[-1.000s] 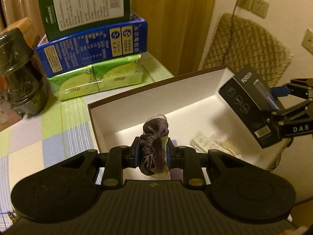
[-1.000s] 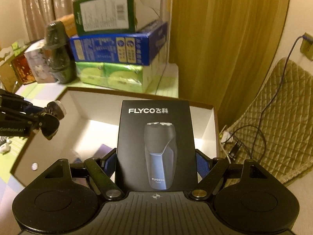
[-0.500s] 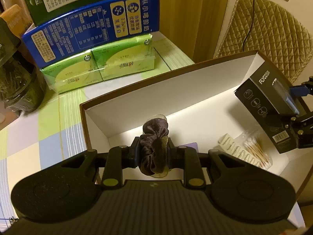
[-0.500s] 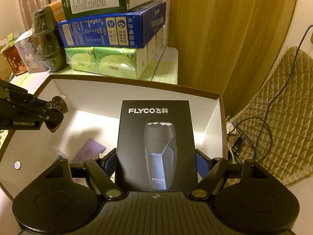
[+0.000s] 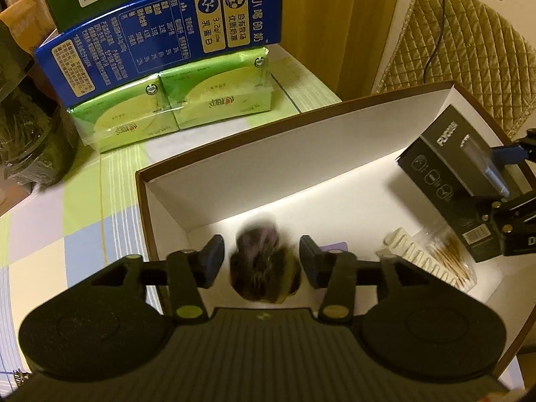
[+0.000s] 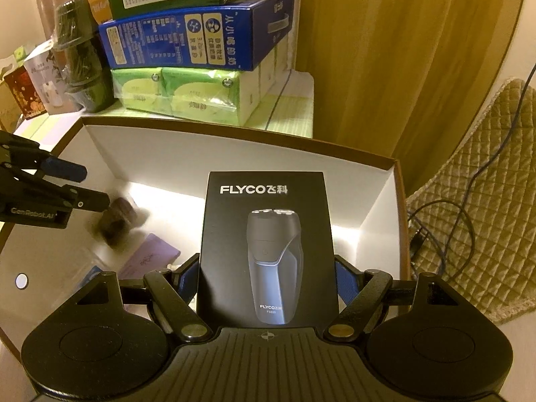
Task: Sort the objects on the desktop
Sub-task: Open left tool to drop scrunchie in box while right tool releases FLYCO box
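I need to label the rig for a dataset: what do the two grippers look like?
Both are matte black: a ribbed body flanked by two round discs, linkage arms with brass-coloured pivots, and fingers padded in blue. The left gripper bears white "GenRobot.AI" lettering. The right gripper matches it.

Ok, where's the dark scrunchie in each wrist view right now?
Left wrist: scrunchie lower centre, blurred, between the left gripper's just-opened jaws.
Right wrist: scrunchie left of centre, just beyond that gripper's tips.
Shared landmark: purple card on the box floor beside it.
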The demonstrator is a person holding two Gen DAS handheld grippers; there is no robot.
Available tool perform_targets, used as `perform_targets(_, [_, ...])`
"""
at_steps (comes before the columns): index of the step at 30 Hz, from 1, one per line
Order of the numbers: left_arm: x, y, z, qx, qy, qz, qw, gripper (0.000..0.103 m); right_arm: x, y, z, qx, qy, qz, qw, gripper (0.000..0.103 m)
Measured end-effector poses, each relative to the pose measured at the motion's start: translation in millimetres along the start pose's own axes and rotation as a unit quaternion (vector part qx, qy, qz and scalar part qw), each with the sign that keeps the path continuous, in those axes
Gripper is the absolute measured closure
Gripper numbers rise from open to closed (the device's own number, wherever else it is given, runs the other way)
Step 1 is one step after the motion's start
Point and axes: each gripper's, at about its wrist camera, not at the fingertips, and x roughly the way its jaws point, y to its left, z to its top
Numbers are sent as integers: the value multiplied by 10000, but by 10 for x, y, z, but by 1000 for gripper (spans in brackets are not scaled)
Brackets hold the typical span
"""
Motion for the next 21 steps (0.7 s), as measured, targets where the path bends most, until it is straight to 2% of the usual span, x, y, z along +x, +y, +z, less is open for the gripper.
perform_targets(7, [-52, 37, 14, -55, -53, 41, 10000, 52, 74, 23, 39, 42, 42, 28, 10000, 27])
perform_targets(12, [-85, 51, 4, -81, -60, 43, 9999, 50, 92, -18, 51, 211, -167, 57, 9996, 26])
perform_targets(14, [-105, 45, -4, -72, -73, 54, 9999, 46, 57, -26, 58, 223, -246, 43, 9994, 24])
perform_targets(19, [-184, 33, -18, -60, -140, 40, 9999, 43, -90, -47, 19, 280, -361, 108, 9989, 12])
perform_targets(21, [-223, 26, -26, -56, -158, 12, 9999, 38, -161, -49, -21, 275, -403, 142, 9987, 8])
